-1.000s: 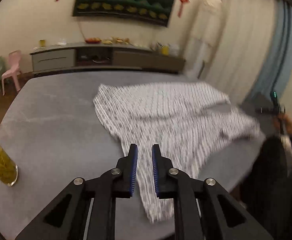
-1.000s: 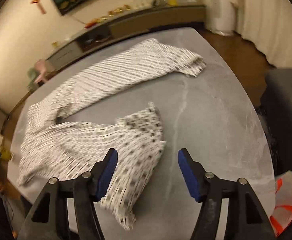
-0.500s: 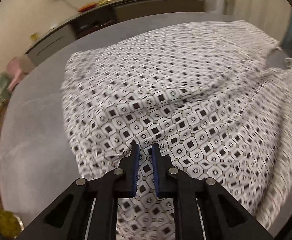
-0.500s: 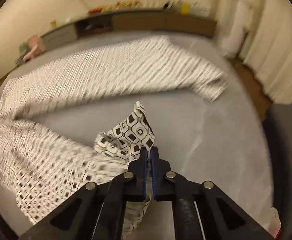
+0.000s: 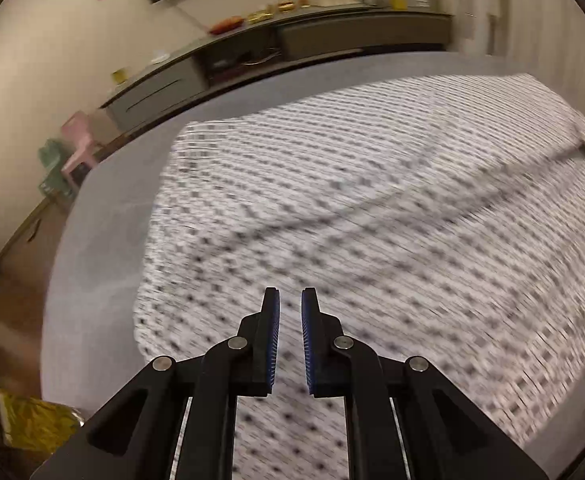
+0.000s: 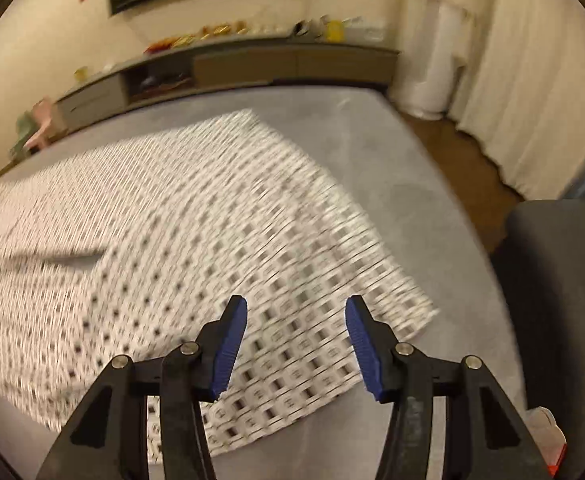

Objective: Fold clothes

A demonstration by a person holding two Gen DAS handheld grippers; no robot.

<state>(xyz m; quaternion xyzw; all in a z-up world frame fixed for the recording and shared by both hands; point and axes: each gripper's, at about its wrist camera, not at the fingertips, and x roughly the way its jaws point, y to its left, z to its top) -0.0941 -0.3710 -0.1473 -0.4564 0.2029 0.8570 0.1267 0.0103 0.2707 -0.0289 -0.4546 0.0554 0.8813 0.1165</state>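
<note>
So the white garment with the small dark square print [image 5: 372, 208] is lying spread over most of the grey stone-look tabletop [image 5: 104, 216], with a long diagonal crease running across it in the left wrist view. In the right wrist view its near corner [image 6: 404, 320] is sitting on the table just short of the edge.

The left gripper [image 5: 290, 308] is hovering low over the cloth, and its blue-padded jaws are standing nearly together with a narrow gap showing. I can't see any fabric pinched in there, so I'm reading it as released or close to it. The right gripper [image 6: 296, 320] is spread wide and holding nothing, with cloth showing straight through the gap.

Both views are smearing with motion blur, so edges are hard to pin down.

What I'd be worrying about:
- That crease getting folded in, if nobody's smoothing it first.
- The next grab catching only the top layer, since the hem is hard to make out here.
- Dragging the cloth toward the gold foil-wrapped thing [image 5: 32, 424] at the table's near left edge and knocking it.
</note>
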